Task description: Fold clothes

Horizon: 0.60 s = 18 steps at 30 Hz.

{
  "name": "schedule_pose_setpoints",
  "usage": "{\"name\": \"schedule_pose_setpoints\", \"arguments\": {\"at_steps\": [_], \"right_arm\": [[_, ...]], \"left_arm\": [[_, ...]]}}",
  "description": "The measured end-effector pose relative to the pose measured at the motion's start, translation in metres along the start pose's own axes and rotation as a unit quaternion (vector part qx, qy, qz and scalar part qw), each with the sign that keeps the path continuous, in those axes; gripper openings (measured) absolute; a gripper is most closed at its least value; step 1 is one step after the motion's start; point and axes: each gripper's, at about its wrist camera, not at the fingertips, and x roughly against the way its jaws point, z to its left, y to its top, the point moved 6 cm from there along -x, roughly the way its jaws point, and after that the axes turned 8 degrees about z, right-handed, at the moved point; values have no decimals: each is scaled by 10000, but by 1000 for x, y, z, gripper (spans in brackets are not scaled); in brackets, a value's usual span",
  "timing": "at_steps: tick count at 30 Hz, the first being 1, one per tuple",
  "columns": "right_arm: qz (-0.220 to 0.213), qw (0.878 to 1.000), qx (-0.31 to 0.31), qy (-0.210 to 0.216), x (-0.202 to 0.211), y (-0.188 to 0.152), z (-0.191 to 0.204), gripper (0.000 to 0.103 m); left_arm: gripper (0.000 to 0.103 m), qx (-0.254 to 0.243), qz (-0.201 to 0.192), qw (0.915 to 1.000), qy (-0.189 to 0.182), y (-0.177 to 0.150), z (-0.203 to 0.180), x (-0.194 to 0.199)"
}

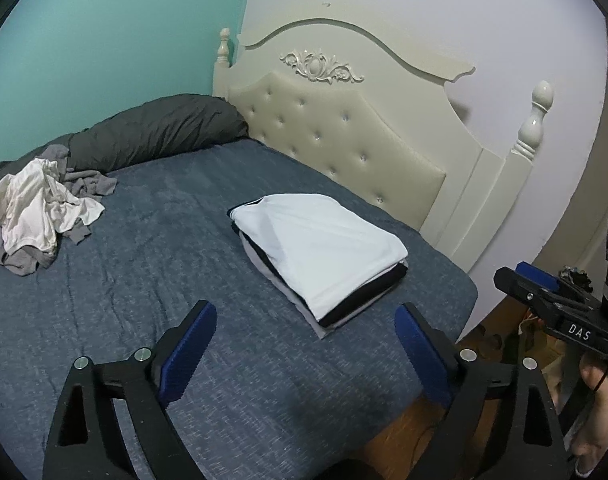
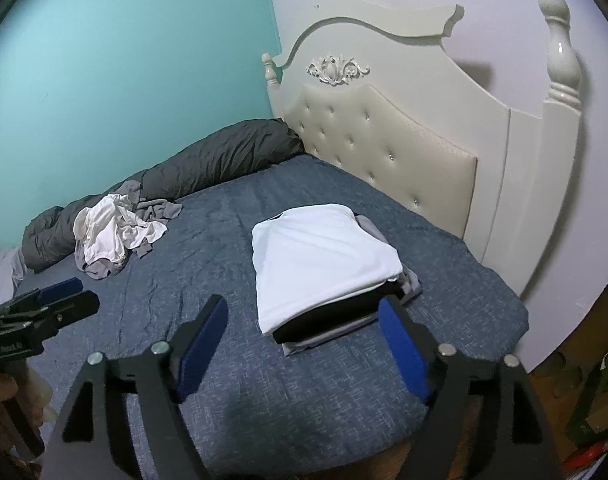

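Observation:
A folded stack of clothes [image 1: 320,248] [image 2: 324,268], with a white garment on top and black and grey ones beneath, lies on the blue bed cover [image 1: 144,300] [image 2: 208,248] near the headboard. A crumpled heap of white and grey clothes [image 1: 36,208] [image 2: 112,232] sits at the far left of the bed. My left gripper [image 1: 304,320] hovers open and empty above the cover, just short of the stack. My right gripper [image 2: 304,320] is likewise open and empty, its right finger close to the stack's near corner. Each gripper shows in the other's view [image 1: 512,274] [image 2: 82,292].
A cream tufted headboard [image 1: 344,136] [image 2: 388,148] with posts stands behind the stack. A rolled dark grey duvet [image 1: 156,132] [image 2: 208,160] lies along the teal wall. The bed's corner drops to a wooden floor with clutter [image 2: 584,412] on the right.

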Motion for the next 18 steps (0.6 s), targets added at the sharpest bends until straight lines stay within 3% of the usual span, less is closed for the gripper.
{"name": "schedule_pose_setpoints", "arguments": {"at_steps": [4,9,18], "right_arm": [[-69,9999,-109,-24,8,-6,5,86],[-157,9997,-170,-96,16,-11,10,96],[-337,9989,-153,-293,32,-22,20,101]], "left_arm": [[100,-55,-81,10000,12,-4,-1,8],[102,-76,-165,9998,59,-9,-1,17],[103,-76,-283,9995,154,-18,1,32]]}}
